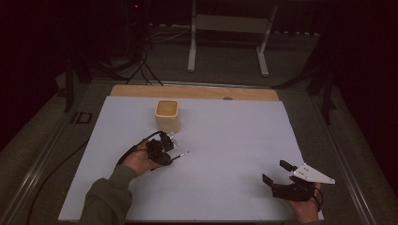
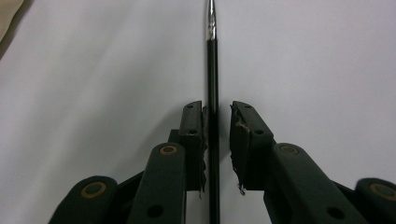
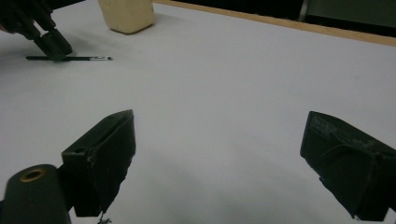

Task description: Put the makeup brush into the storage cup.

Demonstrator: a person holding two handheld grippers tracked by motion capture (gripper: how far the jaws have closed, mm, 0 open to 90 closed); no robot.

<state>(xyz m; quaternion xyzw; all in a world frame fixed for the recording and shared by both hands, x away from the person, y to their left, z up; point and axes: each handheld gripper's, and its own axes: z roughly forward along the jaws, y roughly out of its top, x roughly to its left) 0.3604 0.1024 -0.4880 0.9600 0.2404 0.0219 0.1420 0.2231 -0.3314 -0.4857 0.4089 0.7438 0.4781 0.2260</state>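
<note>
A slim black pen with a silver tip [image 1: 180,155] lies on the white sheet [image 1: 234,136], left of the middle. My left gripper [image 1: 166,154] is over the pen's rear part, held by a hand in a green sleeve. In the left gripper view the pen [image 2: 212,70] runs straight up between the jaws of that gripper [image 2: 217,106]; it rests against the left pad, and a narrow gap separates it from the right pad. My right gripper [image 1: 275,171] sits low at the front right, open wide with nothing between its fingers. The right gripper view shows the pen [image 3: 79,58] flat on the sheet.
A cream square cup [image 1: 167,115] stands upright just beyond the left gripper, and in the right gripper view the cup [image 3: 126,14] is at the top left. A wooden board edge [image 1: 197,91] borders the sheet at the back. A white frame stand [image 1: 192,47] is on the floor beyond.
</note>
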